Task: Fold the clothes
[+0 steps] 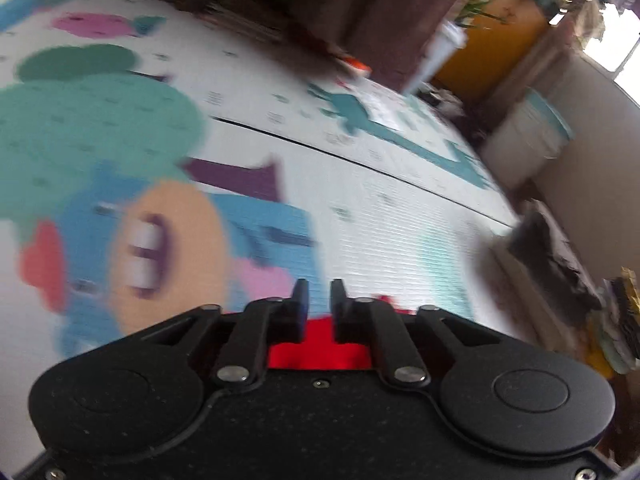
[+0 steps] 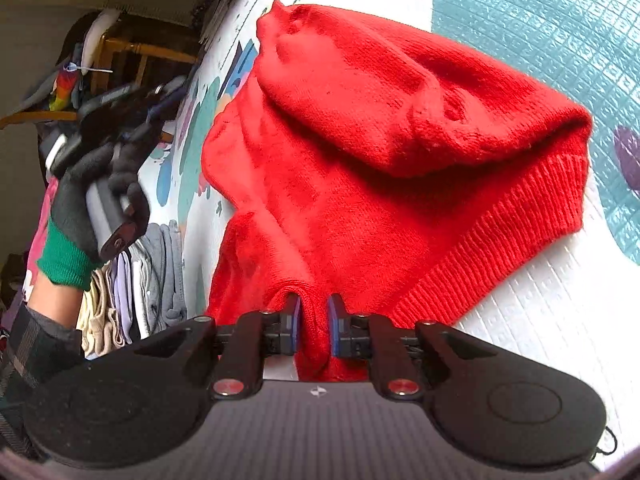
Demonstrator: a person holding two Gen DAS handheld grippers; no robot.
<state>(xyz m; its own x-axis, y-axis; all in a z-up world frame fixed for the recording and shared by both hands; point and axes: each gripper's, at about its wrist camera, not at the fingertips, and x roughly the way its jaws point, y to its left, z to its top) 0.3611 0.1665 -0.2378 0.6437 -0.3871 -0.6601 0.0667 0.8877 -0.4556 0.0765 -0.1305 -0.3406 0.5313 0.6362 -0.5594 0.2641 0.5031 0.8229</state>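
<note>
We find the red sweater (image 2: 360, 152) lying part-folded on the play mat (image 2: 520, 320). The right hand-held gripper (image 2: 314, 312) pinches its near edge; the left hand-held gripper (image 1: 319, 296) stands slightly parted, gripping nothing. Judged next: carry the fold across the sweater.

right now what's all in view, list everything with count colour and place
sweater: one, red, partly folded on the mat, a fold pinched at its near edge
play mat: one, white with cartoon prints, under the sweater
folded clothes: one pile, grey and pale, at the mat's left edge
wooden chair: one, behind the mat
right gripper: black, fingers shut on the sweater
left gripper: black, nothing between its fingers
gloved hand: black glove, green cuff, holding the left gripper
</note>
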